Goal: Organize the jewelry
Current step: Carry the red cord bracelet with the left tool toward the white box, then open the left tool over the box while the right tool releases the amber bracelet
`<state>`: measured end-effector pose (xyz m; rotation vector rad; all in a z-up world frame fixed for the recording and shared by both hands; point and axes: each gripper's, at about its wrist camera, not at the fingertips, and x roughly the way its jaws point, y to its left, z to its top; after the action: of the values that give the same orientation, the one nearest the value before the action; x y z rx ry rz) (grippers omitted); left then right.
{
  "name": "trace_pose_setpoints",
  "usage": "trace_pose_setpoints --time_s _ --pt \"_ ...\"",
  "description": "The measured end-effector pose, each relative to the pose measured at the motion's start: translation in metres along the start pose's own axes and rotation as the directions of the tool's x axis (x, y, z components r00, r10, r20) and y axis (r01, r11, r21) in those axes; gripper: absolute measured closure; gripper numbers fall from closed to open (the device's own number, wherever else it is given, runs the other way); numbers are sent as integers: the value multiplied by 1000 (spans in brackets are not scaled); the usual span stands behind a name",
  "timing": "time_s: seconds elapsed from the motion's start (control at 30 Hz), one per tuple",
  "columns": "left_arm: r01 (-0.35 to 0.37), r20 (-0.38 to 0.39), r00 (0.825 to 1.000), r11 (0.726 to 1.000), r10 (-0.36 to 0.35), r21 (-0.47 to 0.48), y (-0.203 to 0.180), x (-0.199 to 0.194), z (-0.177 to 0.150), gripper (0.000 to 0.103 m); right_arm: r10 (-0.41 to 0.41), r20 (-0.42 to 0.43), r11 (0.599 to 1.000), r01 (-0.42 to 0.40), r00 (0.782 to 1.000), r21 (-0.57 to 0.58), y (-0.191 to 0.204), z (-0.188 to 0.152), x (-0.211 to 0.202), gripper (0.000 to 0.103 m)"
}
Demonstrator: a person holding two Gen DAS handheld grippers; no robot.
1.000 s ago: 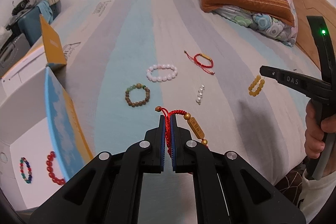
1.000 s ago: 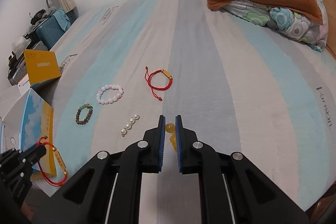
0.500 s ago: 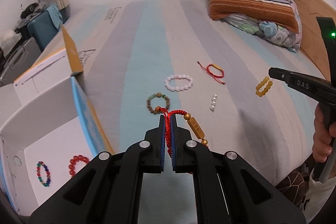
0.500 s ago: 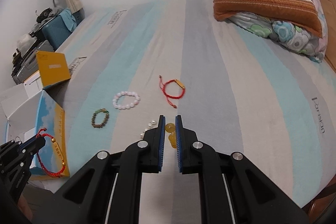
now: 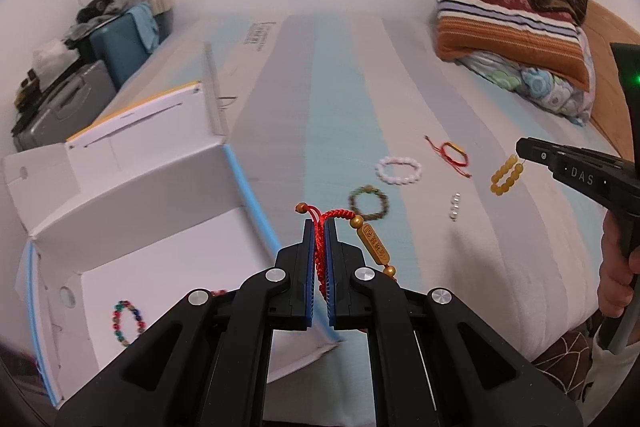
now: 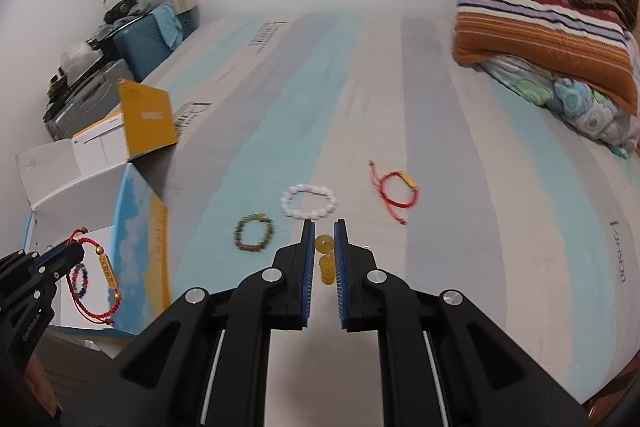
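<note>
- Left claw (image 5: 319, 259): pads pressed onto a red cord bracelet (image 5: 320, 227) with a gold tube charm (image 5: 374, 245); the charm and gold beads hang to the right of the pads. In the right wrist view the cord loop dangles from this claw over the open box.
- Right claw (image 6: 324, 255): narrow, clamped on an amber bead bracelet (image 6: 325, 259); two amber beads show between the blue pads. In the left wrist view the amber loop (image 5: 506, 175) hangs from the claw tip above the bed, at the right.
- White cardboard box (image 5: 132, 211): open, at the near left edge of the bed, with a blue-and-yellow outer face. A multicoloured bead bracelet (image 5: 128, 323) lies on its floor.
- Bed (image 5: 400, 87): cover striped in grey, pale blue and cream.
- Brown-and-green bead bracelet (image 5: 368, 203): flat on the bed, just beyond the left claw.
- Short pearl strand (image 5: 455, 206): right of the brown bracelet, apart from it.
- White bead bracelet (image 5: 399, 169): flat, a little farther than the brown one.
- Second red cord bracelet (image 5: 452, 153): with a gold bar, right of the white one.
- Striped cushion (image 5: 508, 15): far right, on a floral quilt (image 5: 540, 87).
- Suitcases (image 5: 116, 47): far left, beside the bed.
</note>
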<state>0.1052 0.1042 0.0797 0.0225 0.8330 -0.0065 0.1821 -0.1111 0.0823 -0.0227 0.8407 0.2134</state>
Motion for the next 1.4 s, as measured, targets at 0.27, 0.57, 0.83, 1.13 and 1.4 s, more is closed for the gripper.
trace_pose_setpoints --time_s 0.27,0.57,0.83,1.13,1.4 --pt "-53 25 998 996 55 -65 57 -23 -8 99 33 18 998 -32 999 -60 51 12 -9 94" --pt "-109 28 993 987 113 -120 111 -43 -21 99 86 49 990 -79 995 -113 103 23 -24 94" --pt "-160 11 987 975 163 -154 149 -48 -34 99 156 50 972 -144 986 -185 163 24 -33 94" --pt "-196 -23 980 961 195 -195 182 -39 -52 99 227 13 941 -216 974 -262 230 11 -23 94" --pt "-212 -75 977 950 200 -229 205 -19 -73 99 247 -72 920 -257 966 -297 267 -15 15 94"
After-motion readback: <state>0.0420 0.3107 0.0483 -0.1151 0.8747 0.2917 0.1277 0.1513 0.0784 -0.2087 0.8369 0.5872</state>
